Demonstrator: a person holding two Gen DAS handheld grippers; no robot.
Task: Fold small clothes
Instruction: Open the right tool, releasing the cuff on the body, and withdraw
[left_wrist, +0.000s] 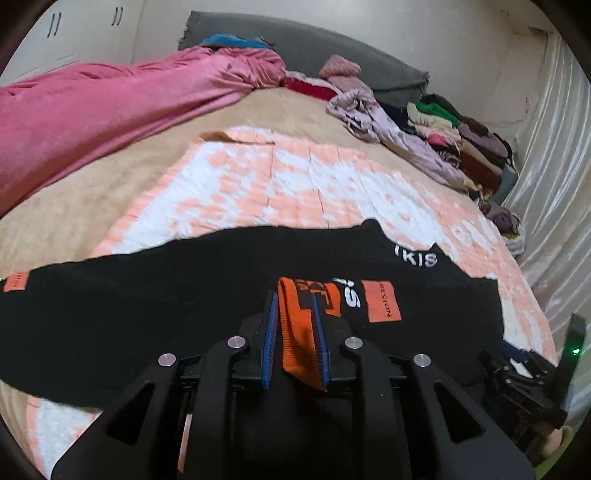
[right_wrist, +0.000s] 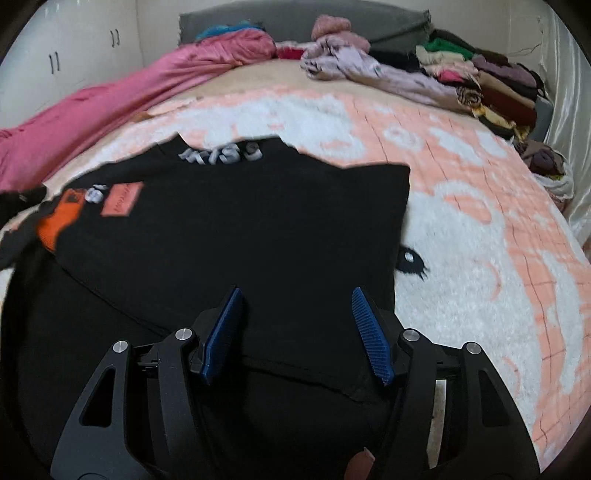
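Black sweatshirt with orange patches and white lettering (right_wrist: 229, 221) lies partly folded on pink-and-white fuzzy blanket (right_wrist: 480, 229) covering bed. Left tool (left_wrist: 294, 299) narrow, clamped on orange ribbed cuff (left_wrist: 295, 332). Right tool (right_wrist: 295, 299) wide, holding nothing, above black fabric near hem. Advice: carry cuff across chest, keep sleeve taut and low; right tool pins fold line, smooths wrinkles.

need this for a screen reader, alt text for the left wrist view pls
The left gripper pinches an orange cuff of a black sweatshirt spread on a pink and white blanket.
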